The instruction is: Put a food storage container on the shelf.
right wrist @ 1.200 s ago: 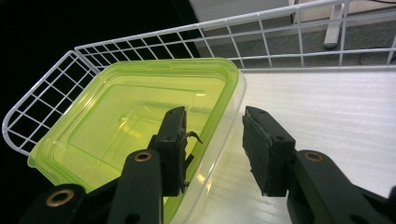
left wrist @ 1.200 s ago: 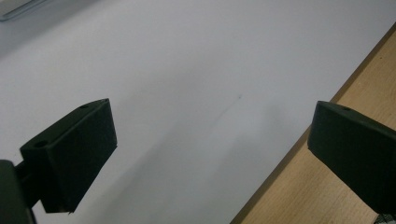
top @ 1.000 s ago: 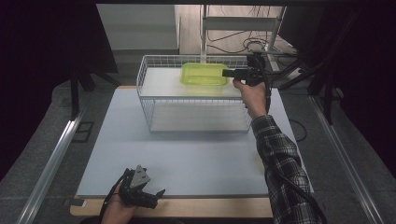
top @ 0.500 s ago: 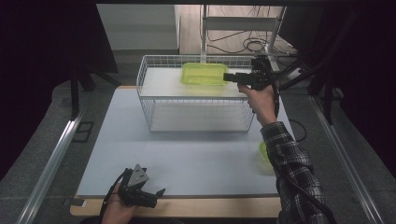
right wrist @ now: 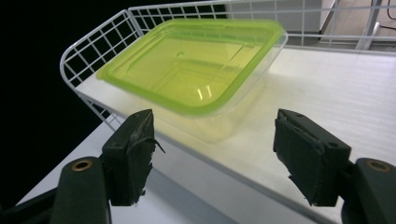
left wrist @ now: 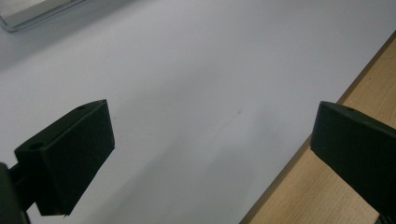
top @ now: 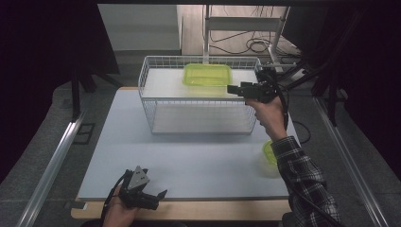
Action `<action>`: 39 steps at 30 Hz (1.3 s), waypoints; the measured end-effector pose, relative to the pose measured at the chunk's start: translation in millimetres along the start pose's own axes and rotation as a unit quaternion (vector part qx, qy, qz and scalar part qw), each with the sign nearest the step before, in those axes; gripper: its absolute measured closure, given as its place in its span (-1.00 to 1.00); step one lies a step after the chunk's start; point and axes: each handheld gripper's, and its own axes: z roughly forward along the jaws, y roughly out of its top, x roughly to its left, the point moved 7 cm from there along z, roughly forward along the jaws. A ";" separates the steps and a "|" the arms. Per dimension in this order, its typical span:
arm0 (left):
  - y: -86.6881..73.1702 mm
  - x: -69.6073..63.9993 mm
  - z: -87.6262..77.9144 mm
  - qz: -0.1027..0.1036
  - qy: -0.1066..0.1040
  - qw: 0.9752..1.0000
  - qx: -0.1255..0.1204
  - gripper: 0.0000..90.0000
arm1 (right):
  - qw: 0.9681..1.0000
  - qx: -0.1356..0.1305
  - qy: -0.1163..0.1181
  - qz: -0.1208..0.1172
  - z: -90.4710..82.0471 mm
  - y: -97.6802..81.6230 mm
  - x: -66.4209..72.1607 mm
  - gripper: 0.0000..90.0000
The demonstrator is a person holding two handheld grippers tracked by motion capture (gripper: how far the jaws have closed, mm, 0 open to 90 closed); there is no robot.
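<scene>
A yellow-green lidded plastic container rests on the white top shelf of a white wire rack at the back of the table. In the right gripper view the container sits just ahead of my right gripper. Its jaws have just been opening and now stand apart, with nothing between them. From above, the right gripper hovers at the rack's right end and points left. My left gripper rests open near the front edge. Its jaws frame bare white mat.
A white mat covers the wooden table. A small yellow-green item lies at the mat's right edge, partly hidden by the plaid sleeve. Cables and a metal stand sit behind the rack.
The right gripper let go of the container, opened its jaws and drew back to the right and toward me. The container stays on the rack. The left gripper has not moved.
</scene>
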 end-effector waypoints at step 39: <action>2.7 1.4 0.6 0.000 0.002 1.000 -0.014 -1.00 | 0.992 0.037 0.029 -0.114 -19.9 -101.5 32.7 -0.82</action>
